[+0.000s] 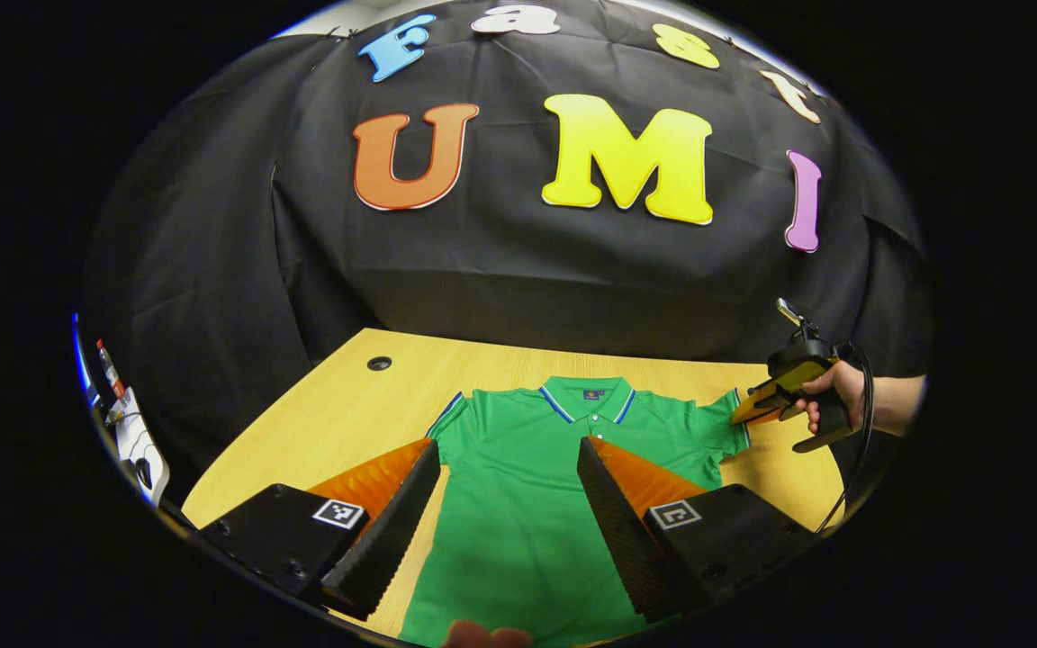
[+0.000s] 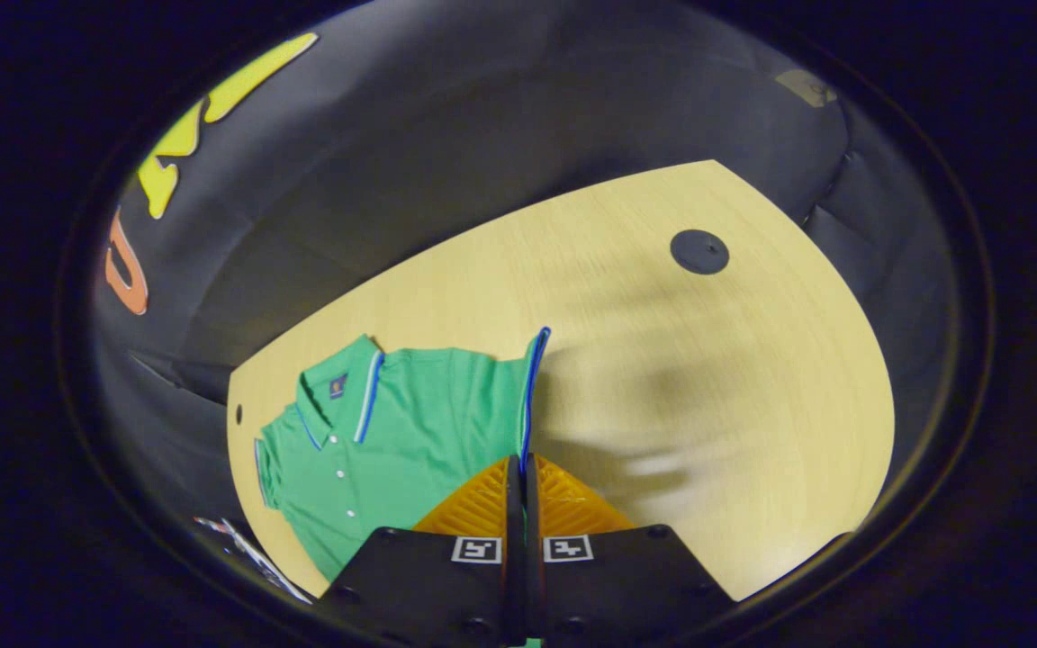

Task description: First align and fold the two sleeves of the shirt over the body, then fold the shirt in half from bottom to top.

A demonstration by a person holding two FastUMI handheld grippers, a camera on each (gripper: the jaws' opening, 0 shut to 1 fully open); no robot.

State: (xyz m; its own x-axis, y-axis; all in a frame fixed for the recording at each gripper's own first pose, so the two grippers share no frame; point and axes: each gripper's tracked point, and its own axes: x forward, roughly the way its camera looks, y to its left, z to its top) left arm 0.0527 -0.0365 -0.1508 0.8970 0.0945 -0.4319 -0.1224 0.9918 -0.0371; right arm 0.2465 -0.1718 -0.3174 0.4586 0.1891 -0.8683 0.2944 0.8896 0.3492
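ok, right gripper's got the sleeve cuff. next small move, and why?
Probably carry the right gripper inward, laying the sleeve over the shirt body: its fingers are shut on the cuff, the shirt lies flat and unfolded, and the left gripper hangs open.

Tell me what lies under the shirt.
The shirt lies flat on the wooden table, which shows bare around it. The right gripper pinches the sleeve edge. Whatever is beneath the body fabric is covered, so I cannot tell.

Recording booth: black cloth wall, wooden table.
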